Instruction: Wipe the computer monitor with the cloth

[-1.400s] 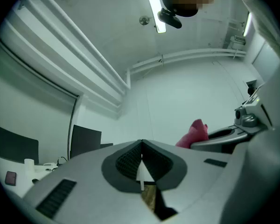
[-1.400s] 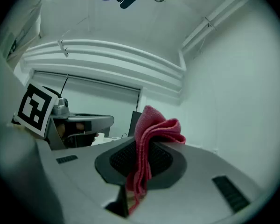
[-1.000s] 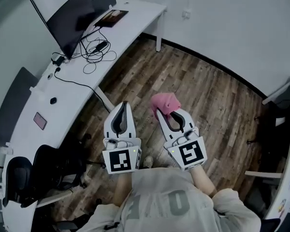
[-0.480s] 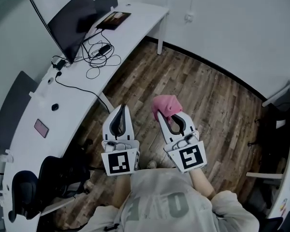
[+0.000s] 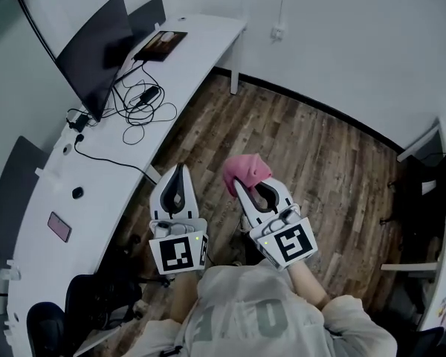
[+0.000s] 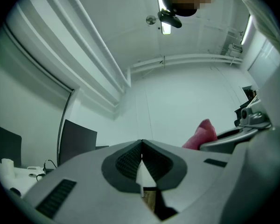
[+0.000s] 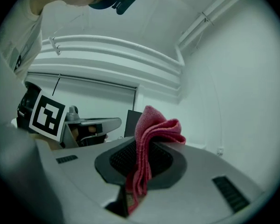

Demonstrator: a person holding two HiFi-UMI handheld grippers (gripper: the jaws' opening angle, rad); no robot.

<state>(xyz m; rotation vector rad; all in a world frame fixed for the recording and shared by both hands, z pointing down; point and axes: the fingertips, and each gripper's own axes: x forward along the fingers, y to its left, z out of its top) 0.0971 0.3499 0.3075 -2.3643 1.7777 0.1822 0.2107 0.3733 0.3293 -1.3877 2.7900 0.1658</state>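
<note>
Wood-plank floor (image 5: 312,147) filled the head view, bordered at left by a curved white worktop (image 5: 97,169). The computer monitor (image 5: 93,47) stood upright near the worktop's far end, long axis along the worktop, dark screen facing the open floor. The left claw (image 5: 178,168) was closed on nothing. The right claw (image 5: 240,187) was clamped on the folded pink cloth (image 5: 245,171), which projected beyond its tips, well apart from the monitor.
</note>
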